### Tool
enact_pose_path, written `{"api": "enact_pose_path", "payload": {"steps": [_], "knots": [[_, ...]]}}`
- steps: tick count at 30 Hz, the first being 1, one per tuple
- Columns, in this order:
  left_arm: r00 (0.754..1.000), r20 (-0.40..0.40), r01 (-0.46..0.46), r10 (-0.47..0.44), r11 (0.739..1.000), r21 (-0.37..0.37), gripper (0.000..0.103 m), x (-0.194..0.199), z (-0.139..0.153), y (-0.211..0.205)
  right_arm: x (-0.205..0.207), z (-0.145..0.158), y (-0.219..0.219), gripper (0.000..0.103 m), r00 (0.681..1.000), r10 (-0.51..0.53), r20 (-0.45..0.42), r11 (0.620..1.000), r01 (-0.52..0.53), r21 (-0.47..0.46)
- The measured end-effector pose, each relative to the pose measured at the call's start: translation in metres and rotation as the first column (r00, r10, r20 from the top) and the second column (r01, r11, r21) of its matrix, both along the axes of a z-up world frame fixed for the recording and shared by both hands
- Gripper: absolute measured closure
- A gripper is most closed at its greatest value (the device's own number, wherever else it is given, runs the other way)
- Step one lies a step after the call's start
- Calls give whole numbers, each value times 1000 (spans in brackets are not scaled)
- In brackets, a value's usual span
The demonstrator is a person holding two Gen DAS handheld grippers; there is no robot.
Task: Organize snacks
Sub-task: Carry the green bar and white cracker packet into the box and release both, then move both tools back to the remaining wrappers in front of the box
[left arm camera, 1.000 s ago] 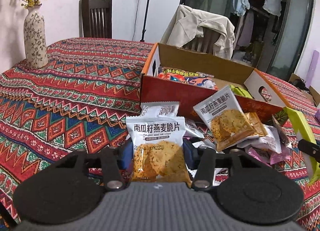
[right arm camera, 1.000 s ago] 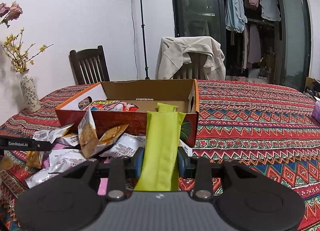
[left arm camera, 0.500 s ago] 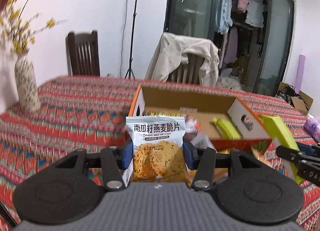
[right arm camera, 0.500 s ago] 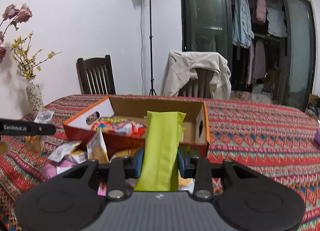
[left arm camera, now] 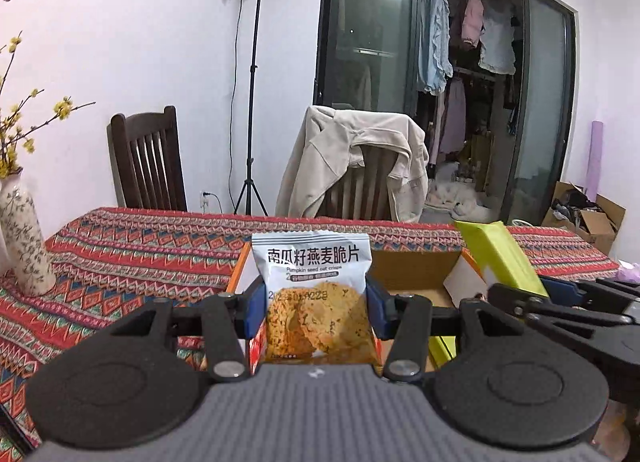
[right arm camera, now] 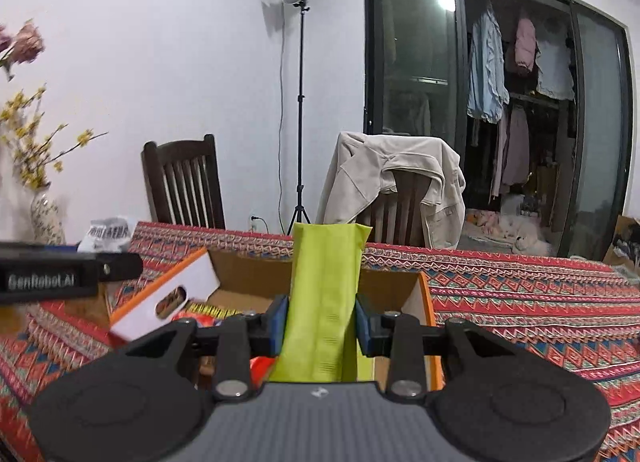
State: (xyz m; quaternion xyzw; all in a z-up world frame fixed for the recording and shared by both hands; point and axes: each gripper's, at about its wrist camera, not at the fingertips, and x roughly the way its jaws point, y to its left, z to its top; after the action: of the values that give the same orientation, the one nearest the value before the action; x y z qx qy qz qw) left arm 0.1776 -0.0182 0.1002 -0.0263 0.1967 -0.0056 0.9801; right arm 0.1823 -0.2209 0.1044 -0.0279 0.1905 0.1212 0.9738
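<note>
Crisps packet, white with cracker pictures, stands upright between the blue pads of the left gripper, which is clamped on its two side edges. Behind and below it sits the open cardboard box on the bench with its patterned red cloth. To its right, the right gripper is closed on a lime-green packet, gripped low on its sides so the top rises above the pads, over the near side of the box. Inside the box, colourful snack packs lie at the left end. A flowered vase stands near the bench's left edge, well apart from both grippers.
</note>
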Motion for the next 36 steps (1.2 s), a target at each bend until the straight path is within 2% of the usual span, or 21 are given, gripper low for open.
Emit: {"api": "enact_pose_path", "payload": {"steps": [7, 13, 21, 22, 24, 25, 26, 27, 28, 29, 31, 33, 36], "knots": [[999, 25, -25, 25, 1000, 12, 52, 36, -15, -7, 52, -16, 6, 69, 998, -36, -49, 997, 39, 63], [999, -20, -42, 42, 999, -7, 52, 62, -45, 7, 72, -44, 3, 69, 997, -29, -65, 994, 36, 100], [996, -88, -5, 4, 1000, -9, 52, 79, -73, 16, 93, -70, -2, 69, 992, -28, -126, 993, 42, 114], [996, -86, -5, 4, 1000, -10, 47, 78, -73, 16, 94, -72, -2, 68, 991, -27, -133, 993, 42, 111], [997, -74, -5, 4, 1000, -16, 31, 76, -73, 16, 94, -74, -3, 63, 989, -28, -143, 993, 44, 110], [998, -63, -15, 14, 1000, -22, 15, 73, -71, 18, 94, -74, -4, 61, 989, -32, -145, 992, 49, 114], [998, -50, -26, 24, 999, -27, 4, 72, -69, 20, 93, -73, -6, 49, 989, -35, -143, 991, 53, 121], [999, -32, -39, 38, 999, -27, 1, 69, -67, 22, 92, -72, -9, 41, 989, -36, -146, 990, 56, 133], [999, -23, -49, 48, 998, -27, 0, 67, -66, 23, 91, -72, -11, 28, 988, -40, -147, 988, 61, 144], [998, -18, -59, 58, 998, -33, 0, 66, -66, 24, 90, -71, -14, 20, 988, -47, -145, 987, 68, 148], [997, -26, -76, 75, 996, -48, 0, 67, -65, 27, 89, -70, -17, 15, 987, -59, -147, 985, 81, 150], [995, -33, -91, 89, 995, -50, 0, 67, -64, 30, 87, -70, -18, 1, 986, -64, -152, 984, 87, 153], [995, -33, -100, 98, 994, -48, 0, 67, -64, 31, 84, -70, -19, 0, 988, -66, -142, 983, 88, 159]]}}
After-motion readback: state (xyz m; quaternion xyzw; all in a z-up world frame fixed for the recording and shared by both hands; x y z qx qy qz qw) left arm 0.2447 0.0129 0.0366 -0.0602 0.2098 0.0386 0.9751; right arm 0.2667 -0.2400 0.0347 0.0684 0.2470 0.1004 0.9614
